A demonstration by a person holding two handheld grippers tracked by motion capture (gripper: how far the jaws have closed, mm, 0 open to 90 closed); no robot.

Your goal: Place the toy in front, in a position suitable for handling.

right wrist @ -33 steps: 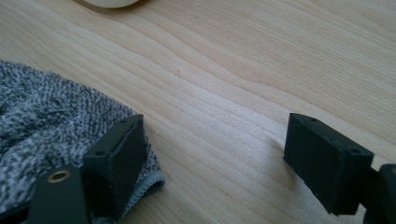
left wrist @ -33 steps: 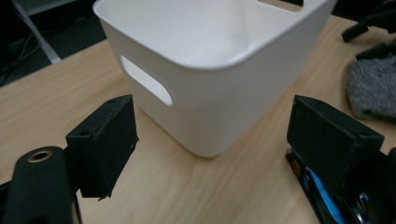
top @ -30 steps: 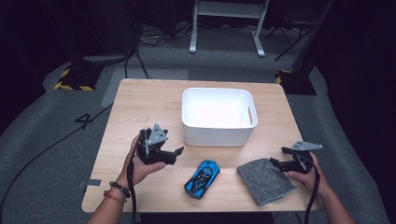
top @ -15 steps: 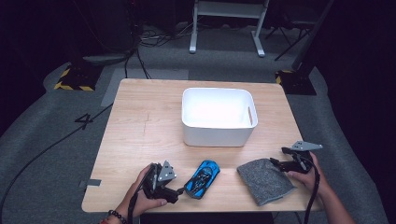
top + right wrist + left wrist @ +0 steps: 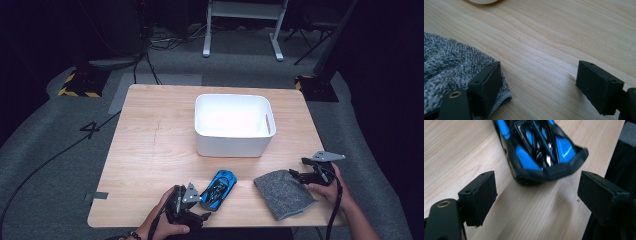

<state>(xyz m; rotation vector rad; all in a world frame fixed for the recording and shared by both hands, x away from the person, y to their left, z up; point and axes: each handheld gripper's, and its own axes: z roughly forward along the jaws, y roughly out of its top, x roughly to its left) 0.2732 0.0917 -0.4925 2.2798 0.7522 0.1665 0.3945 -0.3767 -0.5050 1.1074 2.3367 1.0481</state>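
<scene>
A blue and black toy car (image 5: 218, 189) lies near the table's front edge, between my two grippers. My left gripper (image 5: 197, 207) sits low at the car's near end, held in a hand. In the left gripper view its jaws stand open with the car's end (image 5: 539, 147) just ahead of them, apart from both pads. A grey knitted cloth (image 5: 284, 192) lies flat to the right of the car. My right gripper (image 5: 300, 174) is open at the cloth's right edge. In the right gripper view one pad (image 5: 489, 82) rests over the cloth's corner (image 5: 449, 65), the other over bare wood.
A white plastic bin (image 5: 234, 125) stands in the middle of the wooden table (image 5: 150, 145), behind the car and cloth. Its base edge (image 5: 482, 1) shows at the top of the right gripper view. The table's front edge is close behind my left gripper.
My left gripper has come down from the table's left middle to the front edge, right behind the toy car. The right gripper, car and cloth have stayed put.
</scene>
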